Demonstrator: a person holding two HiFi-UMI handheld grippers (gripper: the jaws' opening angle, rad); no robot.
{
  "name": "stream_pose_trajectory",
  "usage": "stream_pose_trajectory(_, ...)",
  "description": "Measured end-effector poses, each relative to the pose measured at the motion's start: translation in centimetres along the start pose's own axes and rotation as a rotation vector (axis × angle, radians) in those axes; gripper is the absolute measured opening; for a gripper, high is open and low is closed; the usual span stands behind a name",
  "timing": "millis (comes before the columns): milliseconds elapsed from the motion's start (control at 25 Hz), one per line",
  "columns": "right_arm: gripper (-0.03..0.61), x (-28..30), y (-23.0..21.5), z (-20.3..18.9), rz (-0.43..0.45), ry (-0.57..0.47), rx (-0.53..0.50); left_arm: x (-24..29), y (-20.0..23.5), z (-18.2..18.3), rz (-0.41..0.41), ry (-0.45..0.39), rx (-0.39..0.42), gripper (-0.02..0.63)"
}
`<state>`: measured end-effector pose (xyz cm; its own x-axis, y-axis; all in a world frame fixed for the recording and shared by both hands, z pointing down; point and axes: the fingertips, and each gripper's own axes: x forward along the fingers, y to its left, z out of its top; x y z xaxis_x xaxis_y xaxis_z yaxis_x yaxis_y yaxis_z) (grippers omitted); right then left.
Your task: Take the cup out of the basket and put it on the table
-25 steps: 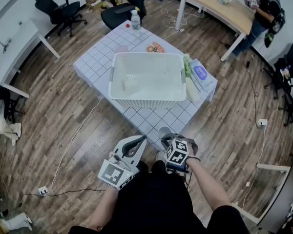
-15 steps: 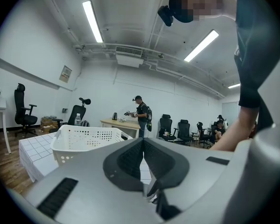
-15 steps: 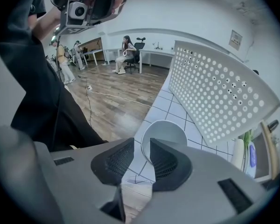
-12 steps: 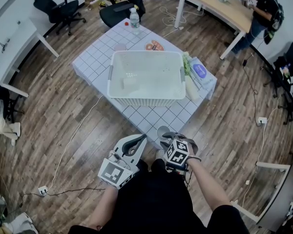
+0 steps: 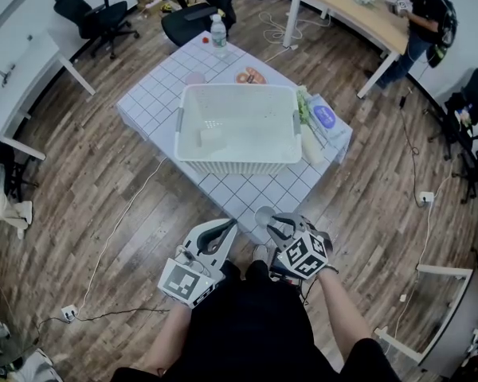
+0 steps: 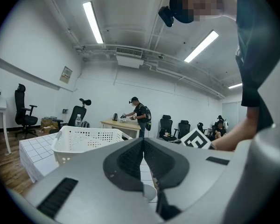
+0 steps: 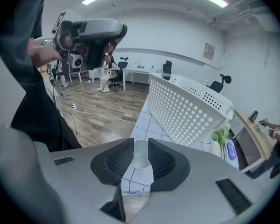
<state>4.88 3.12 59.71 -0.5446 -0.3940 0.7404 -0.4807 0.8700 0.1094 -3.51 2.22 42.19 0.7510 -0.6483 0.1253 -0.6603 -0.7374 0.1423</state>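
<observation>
The grey cup (image 5: 264, 216) stands upright on the near corner of the white-tiled table (image 5: 155, 94), outside the white basket (image 5: 235, 88). My right gripper (image 5: 282, 226) is just behind the cup, open, with a narrow gap between its jaws. In the right gripper view the cup (image 7: 141, 155) shows in that gap, with the basket (image 7: 186, 106) behind it. My left gripper (image 5: 225, 228) hangs shut and empty to the cup's left, off the table edge. The left gripper view has the cup (image 6: 148, 192) low under its closed tips and the basket (image 6: 84, 141) to the left.
A pale object (image 5: 213, 138) lies in the basket. A water bottle (image 5: 220, 32), a small plate of food (image 5: 250, 76) and a pink cup (image 5: 195, 78) stand behind it; greens and a blue packet (image 5: 323, 118) lie at its right. Office chairs and a person (image 5: 418, 14) are far off.
My right gripper's jaws have parted and let go of the cup, and its marker cube has swung slightly right. The cup stays on the table corner. The left gripper holds still.
</observation>
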Motion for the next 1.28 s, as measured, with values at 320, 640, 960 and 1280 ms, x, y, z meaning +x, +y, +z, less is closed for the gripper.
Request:
stream_pose_trajectory(320, 0.09, -5.4, 0.2, 5.4, -0.075, -0.215, 0.061, 0.2, -0.4, 0.2, -0.013, 0.002, 0.005, 0.009)
stream_pose_trajectory(640, 0.04, -9.4, 0.1, 9.0, -0.123, -0.444, 0.17, 0.5, -0.9, 0.6, -0.034, -0.003, 0.009, 0.009)
stream_pose_trajectory(960, 0.021, -12.1, -0.7, 9.9, -0.125, -0.558, 0.281, 0.4, -1.6, 0.8, -0.059, -0.013, 0.029, 0.009)
stream_pose_trajectory(1280, 0.021, -12.6, -1.2, 9.5, -0.137, -0.579, 0.303, 0.3, -1.8, 0.7, -0.049, -0.009, 0.026, 0.008)
